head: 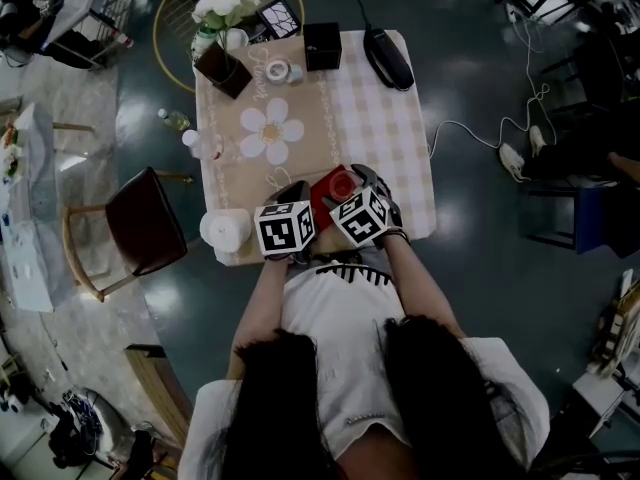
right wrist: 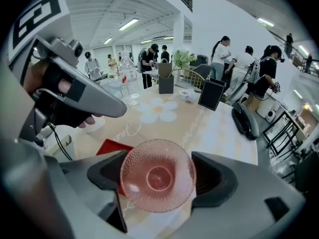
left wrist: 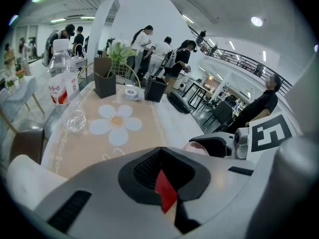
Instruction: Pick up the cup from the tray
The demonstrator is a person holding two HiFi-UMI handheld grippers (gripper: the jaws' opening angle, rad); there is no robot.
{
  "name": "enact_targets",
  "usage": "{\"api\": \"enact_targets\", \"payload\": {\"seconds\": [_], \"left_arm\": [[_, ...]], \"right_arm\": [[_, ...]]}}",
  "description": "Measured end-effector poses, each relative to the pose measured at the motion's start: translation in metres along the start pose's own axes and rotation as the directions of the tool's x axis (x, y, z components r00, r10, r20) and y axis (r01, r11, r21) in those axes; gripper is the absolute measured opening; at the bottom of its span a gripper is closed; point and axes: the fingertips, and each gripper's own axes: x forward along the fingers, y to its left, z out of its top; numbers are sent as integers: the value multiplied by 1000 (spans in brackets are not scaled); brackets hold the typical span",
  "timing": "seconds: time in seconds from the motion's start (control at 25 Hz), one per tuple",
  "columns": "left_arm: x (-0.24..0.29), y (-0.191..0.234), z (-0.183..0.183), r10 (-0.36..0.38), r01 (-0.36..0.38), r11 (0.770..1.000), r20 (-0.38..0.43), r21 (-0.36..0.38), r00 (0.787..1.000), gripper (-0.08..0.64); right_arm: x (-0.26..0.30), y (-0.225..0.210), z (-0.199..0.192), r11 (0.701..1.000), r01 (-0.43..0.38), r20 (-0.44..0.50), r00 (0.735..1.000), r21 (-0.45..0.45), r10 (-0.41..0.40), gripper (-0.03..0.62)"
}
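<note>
A pink dimpled glass cup (right wrist: 159, 169) sits between the jaws of my right gripper (right wrist: 156, 182), which is shut on its sides. Below it lies the red tray (right wrist: 110, 147), near the table's front edge. In the head view the cup (head: 343, 183) shows over the tray (head: 322, 201), with my right gripper (head: 352, 180) around it. My left gripper (left wrist: 162, 176) is shut on a red sliver of the tray (left wrist: 166, 194). From the head view, the left gripper (head: 296, 192) is at the tray's left side. The cup's rim (left wrist: 197, 148) also shows in the left gripper view.
A water bottle (left wrist: 62, 81) and a clear glass (left wrist: 75, 119) stand left of the flower mat (head: 272, 130). At the far end are a plant holder (head: 222, 68), a tape roll (head: 277, 71), a black box (head: 322, 46) and a black pouch (head: 388, 58). A chair (head: 145, 223) stands left.
</note>
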Motion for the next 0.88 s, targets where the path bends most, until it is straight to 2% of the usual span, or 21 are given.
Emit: {"api": "enact_targets", "payload": {"seconds": [0.28, 0.88], "left_arm": [[2, -1, 0, 2, -2, 1000, -3, 1, 1000, 6], [3, -15, 3, -21, 21, 999, 0, 35, 1000, 8]], "right_arm": [[0, 0, 0, 1000, -17, -21, 1000, -1, 17, 402], [-21, -8, 8, 998, -32, 5, 999, 46, 32, 402]]}}
